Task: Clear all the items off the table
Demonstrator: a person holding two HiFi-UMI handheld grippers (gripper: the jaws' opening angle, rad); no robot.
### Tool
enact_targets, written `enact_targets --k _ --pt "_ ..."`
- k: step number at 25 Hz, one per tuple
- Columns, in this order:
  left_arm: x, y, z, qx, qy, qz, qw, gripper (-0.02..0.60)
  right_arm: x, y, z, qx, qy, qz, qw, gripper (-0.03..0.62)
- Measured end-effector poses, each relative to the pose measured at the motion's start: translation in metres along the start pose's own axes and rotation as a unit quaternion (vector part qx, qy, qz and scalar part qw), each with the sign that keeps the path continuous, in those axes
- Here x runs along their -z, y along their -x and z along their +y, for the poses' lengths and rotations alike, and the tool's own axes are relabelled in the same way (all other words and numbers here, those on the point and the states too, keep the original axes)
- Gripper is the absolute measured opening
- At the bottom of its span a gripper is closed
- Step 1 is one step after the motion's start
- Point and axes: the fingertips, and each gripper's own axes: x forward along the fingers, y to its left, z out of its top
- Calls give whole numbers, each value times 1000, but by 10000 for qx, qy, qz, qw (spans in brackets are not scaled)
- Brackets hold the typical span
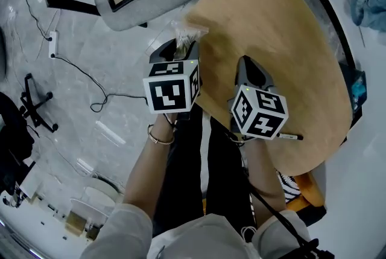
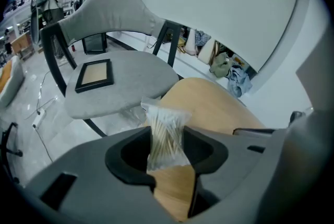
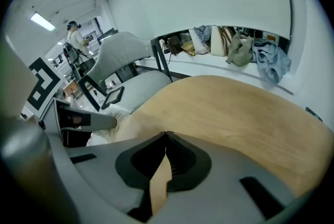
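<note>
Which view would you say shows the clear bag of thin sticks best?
The left gripper view: the bag stands clamped between the left hand-held gripper's jaws. The head view shows only its top; the right gripper view, a pale blur.

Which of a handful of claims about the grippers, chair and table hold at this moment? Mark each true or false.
1. The left gripper is shut on a clear bag of sticks. True.
2. The right gripper holds a pen. False: its jaws are together with nothing between them, and the pen lies on the table.
3. A picture frame lies on the grey chair seat. True.
4. The table top is glass. False: it is light wood.
</note>
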Motion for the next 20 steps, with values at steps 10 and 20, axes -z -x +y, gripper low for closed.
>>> enact_targets --k 10,20 --pt "3 13 38 -59 386 -79 9992 184 -5 -16 44 -172 367 125 9991 25" --pt "-63 -15 76 -91 502 -309 9982 184 -59 -65 75 -329 640 -59 9974 25"
